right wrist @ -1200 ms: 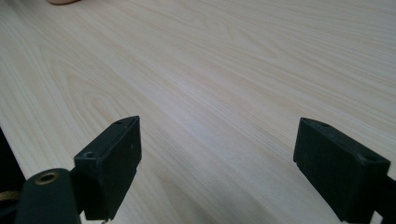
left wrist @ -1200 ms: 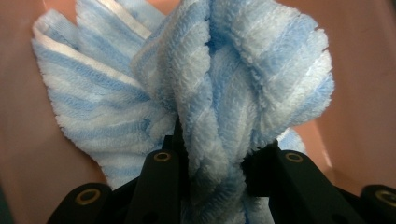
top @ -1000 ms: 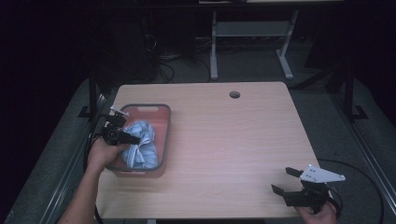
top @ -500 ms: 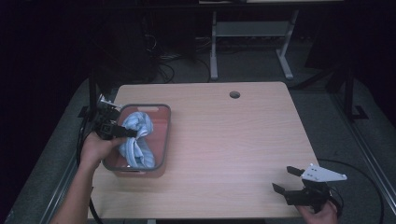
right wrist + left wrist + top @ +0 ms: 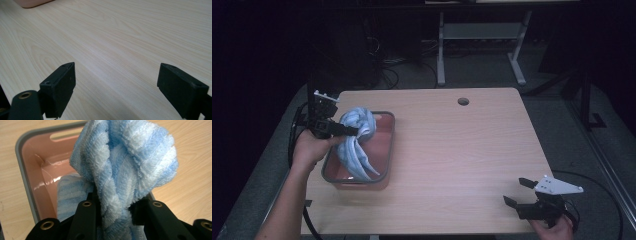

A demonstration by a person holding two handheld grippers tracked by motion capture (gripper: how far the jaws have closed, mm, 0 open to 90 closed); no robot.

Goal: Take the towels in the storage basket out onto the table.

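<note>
While our right hand-held gripper [image 5: 523, 192] is waiting released near the tabletop's [image 5: 462, 150] front right corner, our left hand-held gripper [image 5: 354, 131] is grasping the blue towel [image 5: 357, 137] over the pink bin [image 5: 384, 150] by the left edge.

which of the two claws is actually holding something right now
The left claw, over the pink bin: its jaws are shut on the blue striped towel. The right claw is open above bare table.

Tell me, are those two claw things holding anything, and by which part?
The left gripper pinches the blue striped towel at a bunched fold, its lower end trailing into the pink bin. The right gripper holds nothing, jaws apart.
</note>
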